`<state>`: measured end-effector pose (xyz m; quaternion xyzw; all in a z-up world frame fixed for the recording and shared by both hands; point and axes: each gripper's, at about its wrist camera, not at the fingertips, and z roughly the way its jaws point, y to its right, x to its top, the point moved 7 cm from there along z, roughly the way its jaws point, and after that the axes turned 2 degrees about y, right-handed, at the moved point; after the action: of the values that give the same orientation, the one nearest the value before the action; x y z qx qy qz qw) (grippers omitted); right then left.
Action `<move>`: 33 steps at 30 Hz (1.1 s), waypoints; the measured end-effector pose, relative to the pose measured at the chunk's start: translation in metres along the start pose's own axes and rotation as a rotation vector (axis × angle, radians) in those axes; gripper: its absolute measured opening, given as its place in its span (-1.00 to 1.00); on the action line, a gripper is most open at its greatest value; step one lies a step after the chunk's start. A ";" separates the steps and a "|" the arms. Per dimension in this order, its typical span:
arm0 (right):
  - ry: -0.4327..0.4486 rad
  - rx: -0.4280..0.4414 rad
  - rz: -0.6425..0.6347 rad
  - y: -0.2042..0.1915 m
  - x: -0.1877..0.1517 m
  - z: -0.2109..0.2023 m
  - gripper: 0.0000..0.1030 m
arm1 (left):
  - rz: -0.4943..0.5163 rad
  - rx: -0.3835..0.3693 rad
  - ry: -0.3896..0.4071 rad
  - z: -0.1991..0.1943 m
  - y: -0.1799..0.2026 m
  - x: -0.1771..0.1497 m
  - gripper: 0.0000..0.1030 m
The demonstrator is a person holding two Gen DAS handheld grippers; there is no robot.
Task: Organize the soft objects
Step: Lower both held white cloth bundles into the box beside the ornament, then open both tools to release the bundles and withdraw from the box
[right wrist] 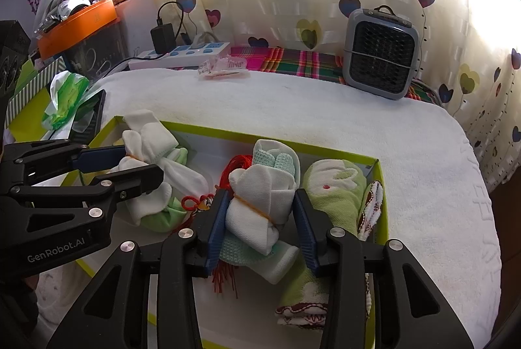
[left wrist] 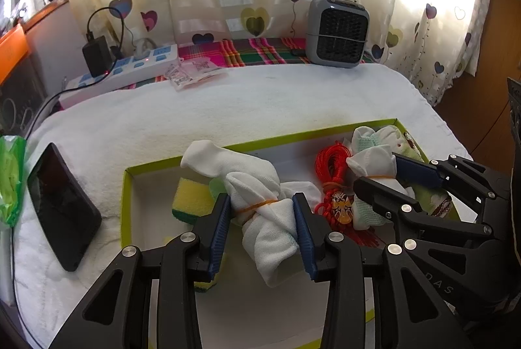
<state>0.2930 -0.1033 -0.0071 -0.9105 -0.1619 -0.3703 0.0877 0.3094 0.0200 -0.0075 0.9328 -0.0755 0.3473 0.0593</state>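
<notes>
Each gripper pinches 1 banded sock bundle inside the green-rimmed box [left wrist: 153,161]: left gripper [left wrist: 263,227] its white bundle [left wrist: 260,205], right gripper [right wrist: 260,227] its own bundle [right wrist: 260,202]; sorting looks nearly finished.

A home room — heart-print curtains [left wrist: 293,0], a power strip [left wrist: 130,69], a small heater [left wrist: 338,33].

A white sock bundle [left wrist: 260,205], tied with an orange rubber band, stands tilted at the lower centre of the left wrist view, inside the green-rimmed box [left wrist: 156,161]. A second white bundle with mint-green parts [right wrist: 260,202], also banded, is at the centre of the right wrist view. Right of it lies a rolled green towel [right wrist: 338,196]. A yellow sponge [left wrist: 190,196] lies at the box's left end.
</notes>
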 end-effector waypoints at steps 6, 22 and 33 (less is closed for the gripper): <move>0.001 -0.001 0.001 0.000 0.000 -0.001 -0.17 | 0.001 0.001 0.001 0.000 -0.001 0.000 -0.24; 0.006 0.011 0.009 -0.002 -0.001 -0.006 -0.06 | -0.013 0.014 0.018 -0.010 -0.004 0.001 -0.11; 0.025 0.016 0.023 -0.004 -0.003 -0.014 -0.04 | -0.023 0.013 0.034 -0.022 -0.004 -0.004 -0.10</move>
<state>0.2806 -0.1045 0.0008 -0.9069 -0.1531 -0.3792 0.1012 0.2929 0.0279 0.0066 0.9279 -0.0614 0.3630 0.0588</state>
